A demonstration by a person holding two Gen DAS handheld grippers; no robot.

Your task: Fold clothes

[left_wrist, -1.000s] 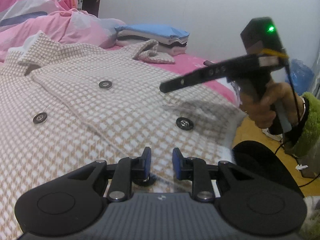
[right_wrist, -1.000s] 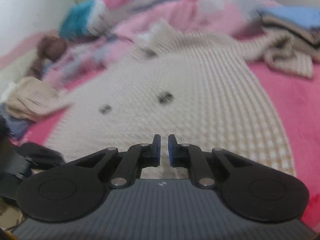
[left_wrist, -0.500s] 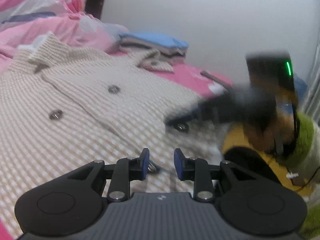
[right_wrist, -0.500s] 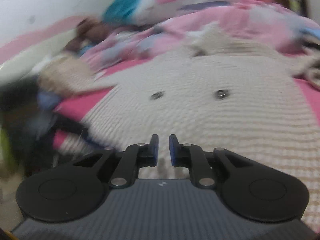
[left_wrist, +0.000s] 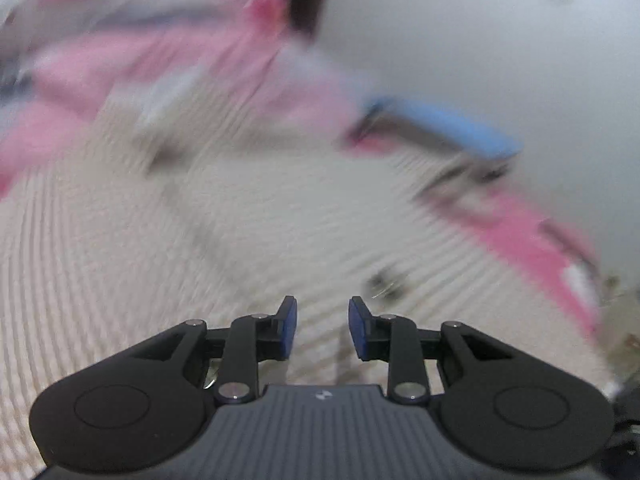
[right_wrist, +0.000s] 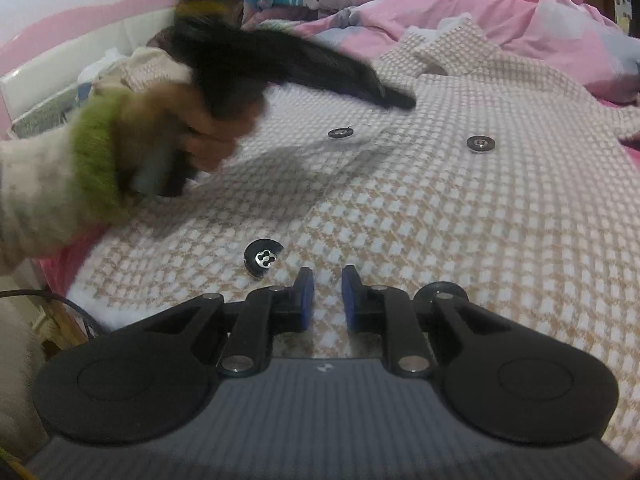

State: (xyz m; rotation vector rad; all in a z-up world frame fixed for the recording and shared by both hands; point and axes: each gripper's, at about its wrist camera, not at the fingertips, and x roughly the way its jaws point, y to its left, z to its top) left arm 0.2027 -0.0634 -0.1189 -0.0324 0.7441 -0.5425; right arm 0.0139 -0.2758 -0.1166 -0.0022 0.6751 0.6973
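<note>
A beige-and-white checked coat [right_wrist: 440, 220] with dark round buttons [right_wrist: 264, 258] lies spread flat on the bed; in the left wrist view the coat [left_wrist: 200, 240] is a motion-blurred sheet. My right gripper [right_wrist: 327, 280] hovers low over the coat's near hem, its jaws a narrow gap apart with nothing between them. My left gripper [left_wrist: 320, 308] is over the coat's middle, jaws opening and empty. In the right wrist view the left gripper [right_wrist: 396, 98] shows as a black blur held by a hand [right_wrist: 208, 124] in a green-cuffed sleeve.
A rumpled pink quilt [right_wrist: 480, 12] lies behind the coat's collar. A folded stack of clothes [left_wrist: 440, 128] with a blue top layer sits by the white wall. Pink sheet [left_wrist: 532, 248] shows along the bed's edge on the right.
My left gripper swept fast across the coat toward its middle, blurring its view, and its jaws widened slightly. The right gripper's view swung left and settled low over the hem; its jaws parted a little.
</note>
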